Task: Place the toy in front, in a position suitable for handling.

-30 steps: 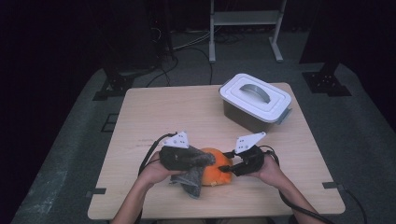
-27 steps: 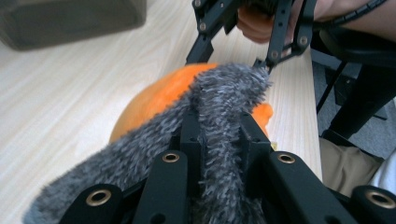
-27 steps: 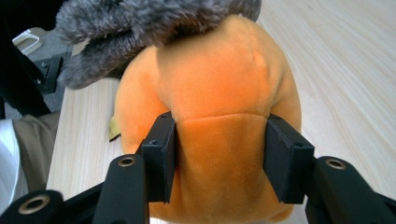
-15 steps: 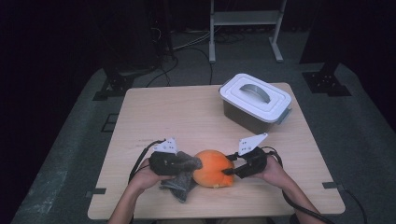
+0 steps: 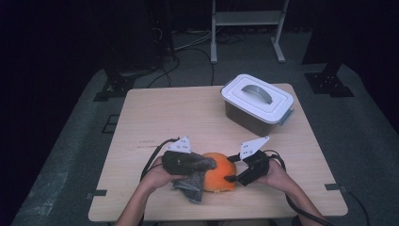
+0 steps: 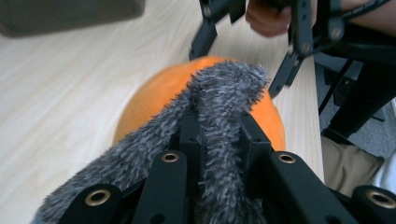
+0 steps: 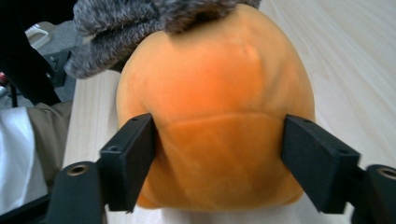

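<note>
Orange plush (image 5: 219, 177) is lying near the front edge of the table (image 5: 188, 113), and I am partway through working the grey furry cloth (image 5: 193, 183) over it.

My left gripper (image 6: 219, 135) is clenching the cloth tight and draping it across the plush's top; my right gripper (image 7: 219, 154), whose jaws have just been opening, is bracketing the plush's end, though I cannot tell whether the pads are pressing. Its long axis is running hand to hand, across the table. Most of its surface is, I judge, staying uncovered.
</note>
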`<state>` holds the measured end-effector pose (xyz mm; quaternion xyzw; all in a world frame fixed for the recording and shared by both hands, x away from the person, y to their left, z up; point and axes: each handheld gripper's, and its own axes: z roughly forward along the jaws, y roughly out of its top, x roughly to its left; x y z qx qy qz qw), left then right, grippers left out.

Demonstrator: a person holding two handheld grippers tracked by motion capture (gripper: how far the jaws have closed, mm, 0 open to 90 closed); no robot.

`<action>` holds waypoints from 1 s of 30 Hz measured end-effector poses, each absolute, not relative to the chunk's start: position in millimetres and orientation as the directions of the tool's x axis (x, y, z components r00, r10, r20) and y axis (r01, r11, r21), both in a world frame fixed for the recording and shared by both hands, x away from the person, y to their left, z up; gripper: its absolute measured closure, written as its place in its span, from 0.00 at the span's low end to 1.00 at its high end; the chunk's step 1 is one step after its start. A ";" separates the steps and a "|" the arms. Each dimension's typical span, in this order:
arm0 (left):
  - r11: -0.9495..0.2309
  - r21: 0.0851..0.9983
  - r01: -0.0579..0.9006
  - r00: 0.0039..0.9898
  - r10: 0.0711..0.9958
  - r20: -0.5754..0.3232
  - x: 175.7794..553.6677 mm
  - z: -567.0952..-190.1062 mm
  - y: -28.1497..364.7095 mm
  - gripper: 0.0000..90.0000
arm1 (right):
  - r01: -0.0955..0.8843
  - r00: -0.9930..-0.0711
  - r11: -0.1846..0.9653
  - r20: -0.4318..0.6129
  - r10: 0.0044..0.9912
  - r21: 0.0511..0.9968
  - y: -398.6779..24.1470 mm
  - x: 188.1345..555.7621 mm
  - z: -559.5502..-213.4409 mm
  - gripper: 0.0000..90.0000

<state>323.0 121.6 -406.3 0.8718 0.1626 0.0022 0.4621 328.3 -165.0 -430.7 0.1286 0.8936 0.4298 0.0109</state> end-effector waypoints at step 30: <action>-0.527 0.823 0.212 0.958 0.278 -0.069 313.2 -387.2 124.1 0.84 | 0.221 -0.964 0.567 0.091 0.248 0.793 -155.5 326.0 -427.1 0.69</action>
